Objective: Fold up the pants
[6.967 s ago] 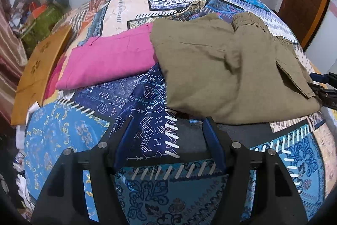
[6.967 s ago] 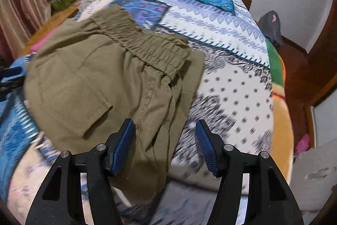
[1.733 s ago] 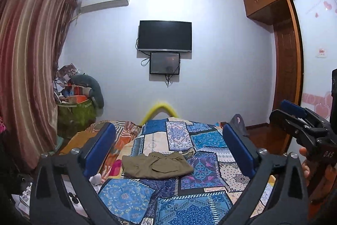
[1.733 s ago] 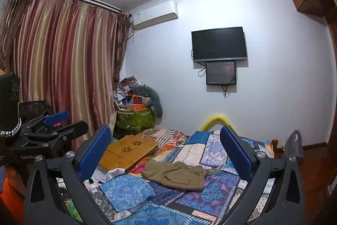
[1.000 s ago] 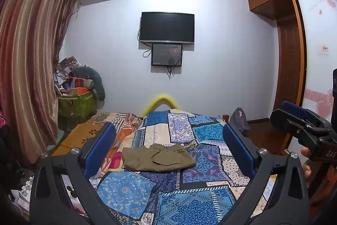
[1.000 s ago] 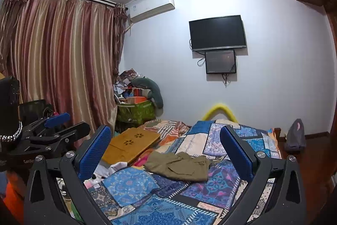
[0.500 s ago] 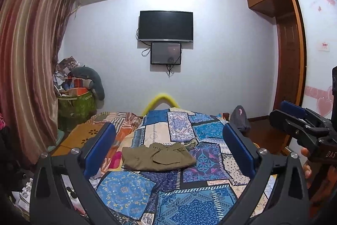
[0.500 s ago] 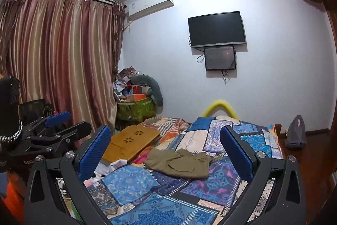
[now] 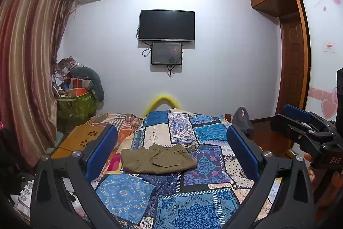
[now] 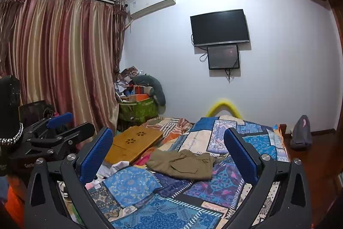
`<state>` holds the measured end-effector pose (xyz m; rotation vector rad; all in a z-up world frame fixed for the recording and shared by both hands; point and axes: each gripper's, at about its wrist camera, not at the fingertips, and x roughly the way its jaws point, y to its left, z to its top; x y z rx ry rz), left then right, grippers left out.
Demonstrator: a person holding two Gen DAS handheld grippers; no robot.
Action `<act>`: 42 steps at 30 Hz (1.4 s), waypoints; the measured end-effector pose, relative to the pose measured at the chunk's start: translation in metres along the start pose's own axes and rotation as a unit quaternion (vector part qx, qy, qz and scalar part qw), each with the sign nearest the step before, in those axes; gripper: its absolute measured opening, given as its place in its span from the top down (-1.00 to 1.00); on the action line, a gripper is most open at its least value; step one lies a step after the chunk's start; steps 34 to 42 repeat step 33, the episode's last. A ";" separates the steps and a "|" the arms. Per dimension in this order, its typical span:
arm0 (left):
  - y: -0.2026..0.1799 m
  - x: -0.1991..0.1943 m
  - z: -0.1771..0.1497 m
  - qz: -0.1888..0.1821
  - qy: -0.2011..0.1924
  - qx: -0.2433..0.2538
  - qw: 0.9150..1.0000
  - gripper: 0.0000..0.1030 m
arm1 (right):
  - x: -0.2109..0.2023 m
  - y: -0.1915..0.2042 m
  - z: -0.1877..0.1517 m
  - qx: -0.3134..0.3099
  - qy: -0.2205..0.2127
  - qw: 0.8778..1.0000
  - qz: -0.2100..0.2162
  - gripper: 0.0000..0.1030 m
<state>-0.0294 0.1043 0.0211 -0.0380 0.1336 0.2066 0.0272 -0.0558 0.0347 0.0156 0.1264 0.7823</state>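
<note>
The olive-green pants [image 9: 157, 159] lie folded in a flat bundle on the blue patchwork bedspread [image 9: 188, 207], far in front of both grippers; they also show in the right wrist view [image 10: 182, 163]. My left gripper [image 9: 171, 143] is open and empty, held well back from the bed and level. My right gripper [image 10: 168, 143] is open and empty too. The right gripper shows at the right edge of the left wrist view [image 9: 308, 128], and the left gripper at the left edge of the right wrist view [image 10: 49, 134].
A wooden lap tray [image 10: 134, 144] and pink cloth [image 9: 113, 161] lie on the bed's left side. A green box of clutter [image 9: 75, 104] stands by the curtain [image 9: 25, 70]. A TV [image 9: 167, 25] hangs on the far wall. A wardrobe [image 9: 287, 53] is at right.
Both grippers have drawn far back from the pants and risen to look across the room. Over the last second the views have barely shifted.
</note>
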 end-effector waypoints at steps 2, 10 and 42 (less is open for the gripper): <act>-0.001 0.001 0.000 -0.001 0.000 0.002 1.000 -1.00 | 0.000 -0.001 0.000 0.001 0.000 1.000 -0.001 -1.00; -0.001 0.001 0.001 -0.016 0.002 0.003 1.000 -1.00 | -0.001 -0.003 0.000 0.004 0.001 1.000 -0.001 -1.00; -0.004 0.004 -0.002 -0.030 0.010 0.010 0.999 -1.00 | -0.001 -0.005 -0.003 0.013 0.002 1.000 -0.007 -1.00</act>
